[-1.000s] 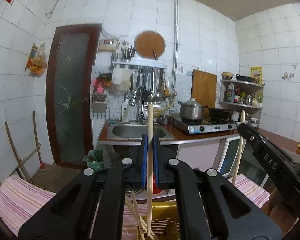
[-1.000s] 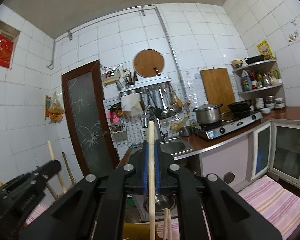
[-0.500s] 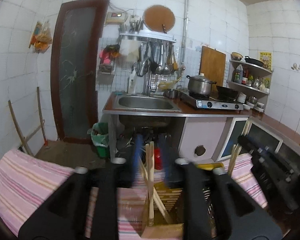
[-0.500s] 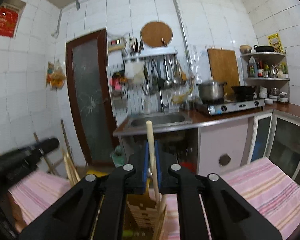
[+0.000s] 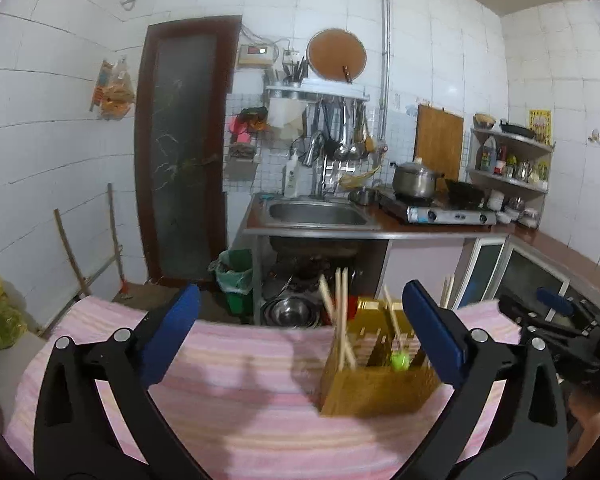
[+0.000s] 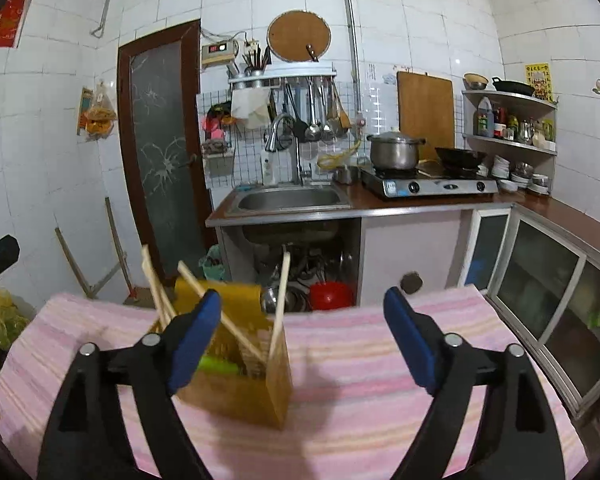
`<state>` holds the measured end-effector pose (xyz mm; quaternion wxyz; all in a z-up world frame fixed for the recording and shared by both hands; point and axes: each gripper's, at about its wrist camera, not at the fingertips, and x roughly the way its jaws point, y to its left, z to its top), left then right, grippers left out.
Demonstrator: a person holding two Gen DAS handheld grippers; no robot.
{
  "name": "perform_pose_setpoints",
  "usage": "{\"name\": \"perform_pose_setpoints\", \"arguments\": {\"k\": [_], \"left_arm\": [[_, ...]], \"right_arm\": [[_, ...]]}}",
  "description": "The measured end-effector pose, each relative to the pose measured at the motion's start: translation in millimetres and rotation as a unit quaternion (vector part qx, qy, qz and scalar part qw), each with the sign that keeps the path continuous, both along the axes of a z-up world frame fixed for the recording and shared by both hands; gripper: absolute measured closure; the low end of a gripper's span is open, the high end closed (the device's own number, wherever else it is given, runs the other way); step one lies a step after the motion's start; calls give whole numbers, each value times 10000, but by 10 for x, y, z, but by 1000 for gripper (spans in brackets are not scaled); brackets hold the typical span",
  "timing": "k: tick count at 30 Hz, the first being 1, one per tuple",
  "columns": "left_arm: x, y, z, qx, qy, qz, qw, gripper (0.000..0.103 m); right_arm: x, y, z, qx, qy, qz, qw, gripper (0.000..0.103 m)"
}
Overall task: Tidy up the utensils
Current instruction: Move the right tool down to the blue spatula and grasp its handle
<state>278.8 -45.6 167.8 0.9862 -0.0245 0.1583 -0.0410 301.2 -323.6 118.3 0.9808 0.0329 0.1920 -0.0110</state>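
Left wrist: your left gripper point(image 5: 300, 332) fingers have just been opening, nothing between them; chopsticks point(image 5: 340, 316) are standing in the wooden holder point(image 5: 376, 390) on the striped worktop point(image 5: 236, 392). Right wrist: right gripper point(image 6: 302, 342) also just been opening, empty, holder point(image 6: 236, 392) beside it. Release step is finishing; next you're needing another loose utensil, none visible.

Both tongs, left point(image 5: 300, 332) and right point(image 6: 302, 336), just opened, empty.
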Motion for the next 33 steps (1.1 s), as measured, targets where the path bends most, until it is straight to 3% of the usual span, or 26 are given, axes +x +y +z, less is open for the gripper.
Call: {"name": "perform_pose_setpoints", "arguments": {"k": [4, 12, 19, 28, 33], "left_arm": [[-285, 79, -239, -3, 403, 111, 9991, 5], [-654, 202, -795, 83, 1075, 370, 9935, 5], [-966, 364, -1171, -89, 1520, 669, 9861, 5], [-1175, 435, -1555, -83, 2040, 1044, 9734, 5], [-1307, 441, -1772, -144, 2375, 1323, 9622, 5]], "right_arm": [[-339, 18, -146, -166, 130, 13, 9998, 13], [-863, -25, -536, -105, 463, 16, 9989, 13], [-1145, -41, -937, -73, 891, -67, 9960, 13], [-1161, 146, -1550, -227, 1760, 161, 9840, 13], [-1039, 273, -1720, -292, 2156, 288, 9756, 14]]}}
